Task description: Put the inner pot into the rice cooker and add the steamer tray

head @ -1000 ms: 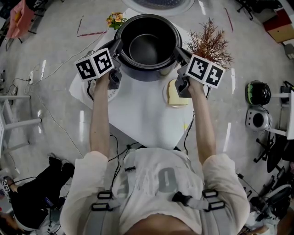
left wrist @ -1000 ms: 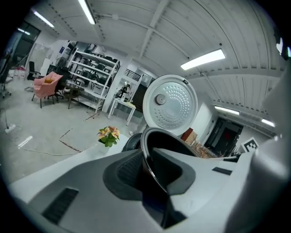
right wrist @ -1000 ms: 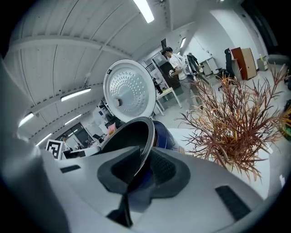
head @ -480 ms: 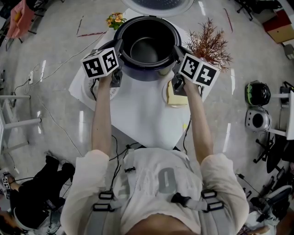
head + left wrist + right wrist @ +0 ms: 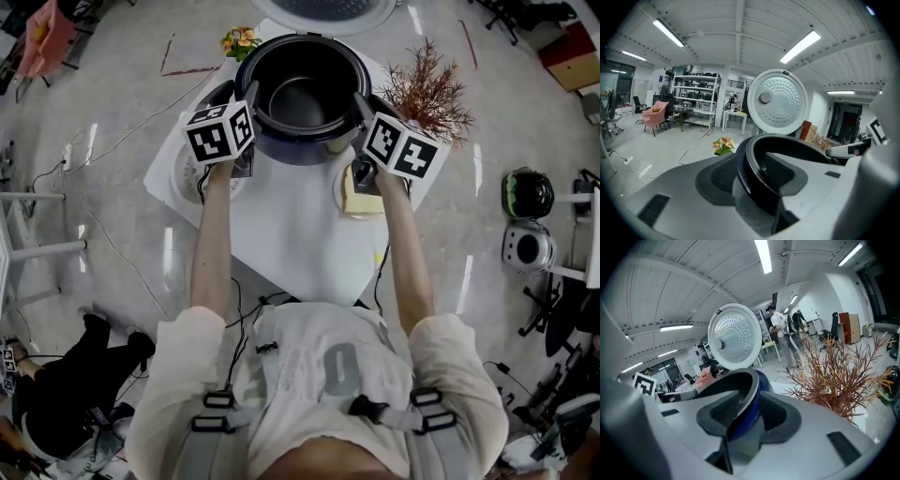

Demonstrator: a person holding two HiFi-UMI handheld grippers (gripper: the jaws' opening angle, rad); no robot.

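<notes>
At inner pot (image 5: 300,98) rim, left gripper (image 5: 247,94), right gripper (image 5: 359,100), fingers (image 5: 665,187) opening astride

Head view looks down; gripper views (close) share rice cooker (image 5: 298,152).

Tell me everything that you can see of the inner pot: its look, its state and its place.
The inner pot is round, deep and empty. It is dark, with a smooth sheen like coated metal and a thin flared rim. It stands upright, seated inside the dark blue rice cooker on the white table. Its rim passes between the fingers of the left gripper on one side and the right gripper on the other; both sets of jaws are opening.
</notes>
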